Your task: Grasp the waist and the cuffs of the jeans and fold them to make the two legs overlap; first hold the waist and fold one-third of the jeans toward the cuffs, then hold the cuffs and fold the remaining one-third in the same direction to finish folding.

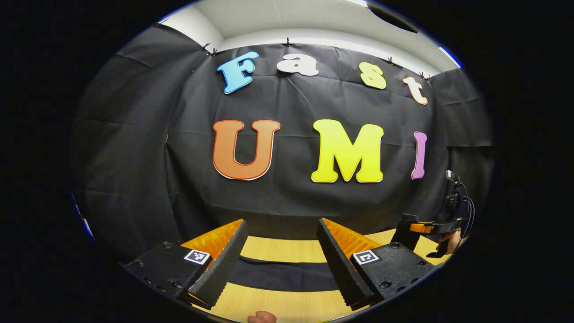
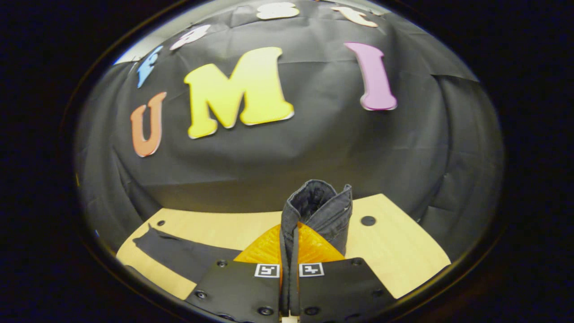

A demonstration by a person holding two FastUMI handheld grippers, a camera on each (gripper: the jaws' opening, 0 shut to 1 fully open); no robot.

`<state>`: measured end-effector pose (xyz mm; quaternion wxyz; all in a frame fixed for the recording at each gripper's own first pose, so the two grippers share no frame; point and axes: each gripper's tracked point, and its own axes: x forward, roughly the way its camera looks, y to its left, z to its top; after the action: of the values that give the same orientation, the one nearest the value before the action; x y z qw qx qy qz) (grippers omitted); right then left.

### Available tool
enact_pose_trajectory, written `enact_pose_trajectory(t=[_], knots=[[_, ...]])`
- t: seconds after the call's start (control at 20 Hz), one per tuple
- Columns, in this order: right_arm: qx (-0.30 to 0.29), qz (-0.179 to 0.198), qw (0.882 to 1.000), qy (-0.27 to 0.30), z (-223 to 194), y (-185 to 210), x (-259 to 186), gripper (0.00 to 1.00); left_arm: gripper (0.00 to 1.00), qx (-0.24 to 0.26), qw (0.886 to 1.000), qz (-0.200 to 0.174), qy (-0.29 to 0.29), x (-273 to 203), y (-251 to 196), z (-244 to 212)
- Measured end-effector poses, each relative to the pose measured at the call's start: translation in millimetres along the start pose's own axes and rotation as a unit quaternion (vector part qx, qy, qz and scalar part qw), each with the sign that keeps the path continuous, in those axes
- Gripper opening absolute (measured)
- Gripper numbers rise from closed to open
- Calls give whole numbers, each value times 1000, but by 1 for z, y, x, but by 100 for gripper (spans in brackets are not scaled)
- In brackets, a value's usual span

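The dark jeans (image 1: 278,274) lie as a flat band across the wooden table (image 1: 287,250), just beyond and below my left gripper (image 1: 281,223). That gripper hovers open with nothing between its fingers. My right gripper (image 2: 290,229) is shut on a thick folded edge of the jeans (image 2: 319,205), which stands up past its fingertips. The rest of the jeans (image 2: 179,253) trails flat on the table to the left in the right gripper view. In the left gripper view the right gripper (image 1: 415,231) is far right, lifted off the table, held by a hand (image 1: 450,242).
The light wooden table (image 2: 403,251) has a small dark round hole (image 2: 368,220) near its right side and another (image 2: 160,223) at the left. The black cloth wall (image 1: 291,197) stands close behind the table. A fingertip (image 1: 262,317) shows at the bottom edge.
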<state>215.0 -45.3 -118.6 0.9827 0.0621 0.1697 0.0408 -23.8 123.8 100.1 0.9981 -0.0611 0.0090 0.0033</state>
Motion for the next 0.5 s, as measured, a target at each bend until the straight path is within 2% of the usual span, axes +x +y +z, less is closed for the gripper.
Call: enact_pose_trajectory(t=[0.15, 0.5], knots=[[-2, 25, 1000, 9, -22, 58, 11, 1, 100, 6, 1000, 24, -2, -14, 22, 2], [-9, 43, 998, 53, -88, 143, 35, 1, 100, -14, 996, 92, 10, -42, 78, -9]])
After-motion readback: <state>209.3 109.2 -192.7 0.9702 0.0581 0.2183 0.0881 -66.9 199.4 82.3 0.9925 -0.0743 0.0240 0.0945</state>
